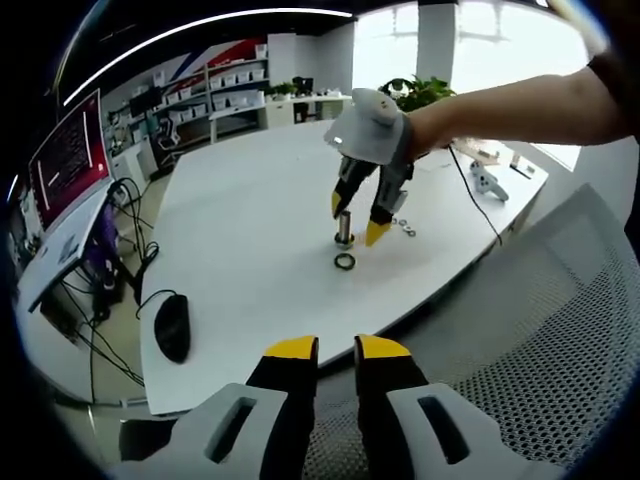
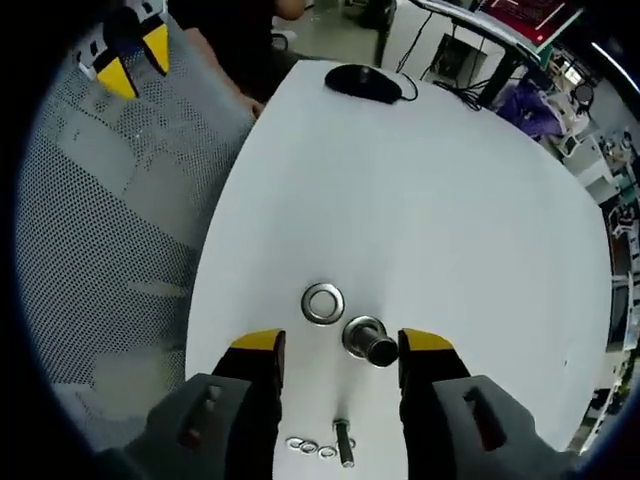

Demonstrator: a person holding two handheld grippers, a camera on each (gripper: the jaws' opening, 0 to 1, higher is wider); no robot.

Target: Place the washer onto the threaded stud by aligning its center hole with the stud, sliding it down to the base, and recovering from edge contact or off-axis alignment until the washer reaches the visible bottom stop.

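Right gripper view: flat metal washer (image 2: 323, 303)

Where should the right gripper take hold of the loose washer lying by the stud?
The washer lies flat on the table, so come straight down from above and pinch across its outer rim, fingers on opposite edges, keeping clear of the stud beside it.

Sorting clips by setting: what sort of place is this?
Likely an office or lab: a large white table with a computer mouse, shelving along the wall, a wall screen.
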